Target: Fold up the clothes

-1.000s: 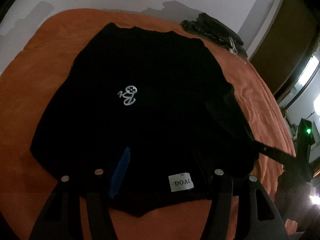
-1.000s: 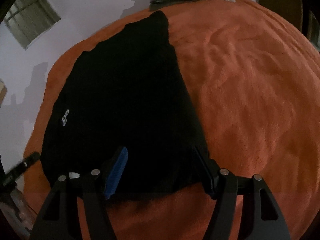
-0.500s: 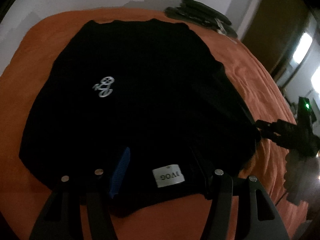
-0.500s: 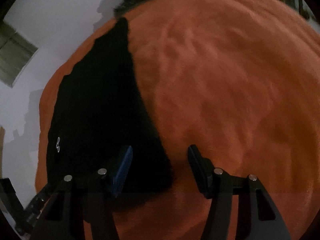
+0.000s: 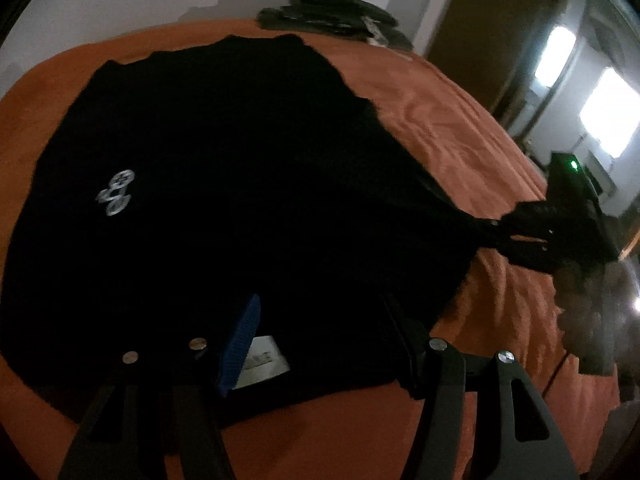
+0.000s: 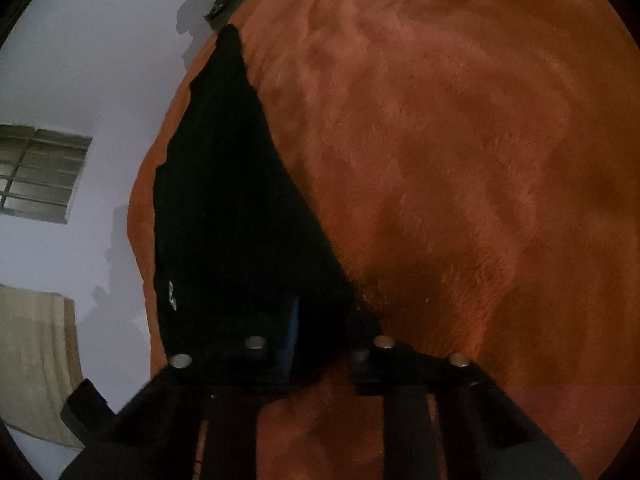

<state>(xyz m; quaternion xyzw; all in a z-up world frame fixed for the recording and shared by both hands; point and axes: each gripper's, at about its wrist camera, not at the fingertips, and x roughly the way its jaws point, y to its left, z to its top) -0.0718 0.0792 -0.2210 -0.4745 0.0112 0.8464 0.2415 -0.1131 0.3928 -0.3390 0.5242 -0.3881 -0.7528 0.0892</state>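
Orange bedding [image 5: 460, 136] carries a black shirt [image 5: 240, 184] spread flat, its right corner pinched in the right gripper [image 6: 324, 332] while the left gripper [image 5: 320, 324] hovers with jaws released above the label [image 5: 262, 362]; judging by this, lift the corner low and evenly, avoiding drag.

Orange fleecy blanket [image 5: 460, 128] spread over a bed, rumpled into soft ripples toward the right side. Black T-shirt [image 5: 240, 168] laid flat on it, small white print [image 5: 116, 193] facing up, white neck label [image 5: 262, 362] at the near edge. Pile of dark folded clothes [image 5: 332, 12] at the far edge, against the wall, apart from the shirt.
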